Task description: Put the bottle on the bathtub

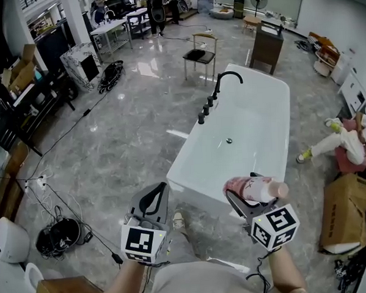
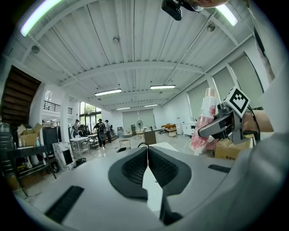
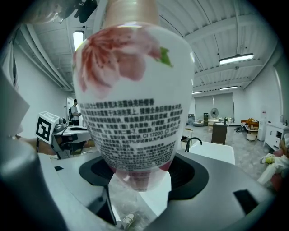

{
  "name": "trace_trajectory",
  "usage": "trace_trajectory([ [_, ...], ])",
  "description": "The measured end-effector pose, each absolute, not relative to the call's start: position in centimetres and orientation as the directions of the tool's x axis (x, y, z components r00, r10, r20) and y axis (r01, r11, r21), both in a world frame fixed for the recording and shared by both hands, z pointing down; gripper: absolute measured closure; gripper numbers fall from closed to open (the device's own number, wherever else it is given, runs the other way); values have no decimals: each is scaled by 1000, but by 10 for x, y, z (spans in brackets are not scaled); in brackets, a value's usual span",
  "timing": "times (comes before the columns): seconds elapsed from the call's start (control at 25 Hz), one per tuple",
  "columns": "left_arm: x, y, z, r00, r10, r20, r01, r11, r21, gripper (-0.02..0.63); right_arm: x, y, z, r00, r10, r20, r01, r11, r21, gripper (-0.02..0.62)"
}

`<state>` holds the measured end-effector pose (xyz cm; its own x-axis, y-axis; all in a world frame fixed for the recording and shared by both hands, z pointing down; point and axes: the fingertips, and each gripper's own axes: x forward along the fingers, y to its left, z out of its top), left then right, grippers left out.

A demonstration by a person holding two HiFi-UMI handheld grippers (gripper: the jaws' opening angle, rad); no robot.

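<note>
right tongs (image 1: 246,202): I pinch the bottle (image 1: 257,188), near the bathtub's (image 1: 255,127) close end | left tongs (image 1: 154,196): pressed together, nothing inside | label: pink flower, tiny black print, "CI 17200"

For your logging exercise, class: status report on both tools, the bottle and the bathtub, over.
Left tool shut, empty. Right tool shut on bottle, not yet on bathtub. Nothing seen in the way.

Glossy white bathtub (image 1: 256,139); glossy plastic bottle (image 3: 133,99); polished marble-look floor (image 1: 127,139).
</note>
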<state>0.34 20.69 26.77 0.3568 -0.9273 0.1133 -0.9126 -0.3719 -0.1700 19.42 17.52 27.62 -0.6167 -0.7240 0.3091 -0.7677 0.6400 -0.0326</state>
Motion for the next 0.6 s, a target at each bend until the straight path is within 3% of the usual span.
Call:
trace_trajectory([
  [0.6, -54, 20, 309, 418, -885, 205, -880, -451, -151, 584, 108, -20, 317, -612, -702, 363, -748, 663, 22, 222],
])
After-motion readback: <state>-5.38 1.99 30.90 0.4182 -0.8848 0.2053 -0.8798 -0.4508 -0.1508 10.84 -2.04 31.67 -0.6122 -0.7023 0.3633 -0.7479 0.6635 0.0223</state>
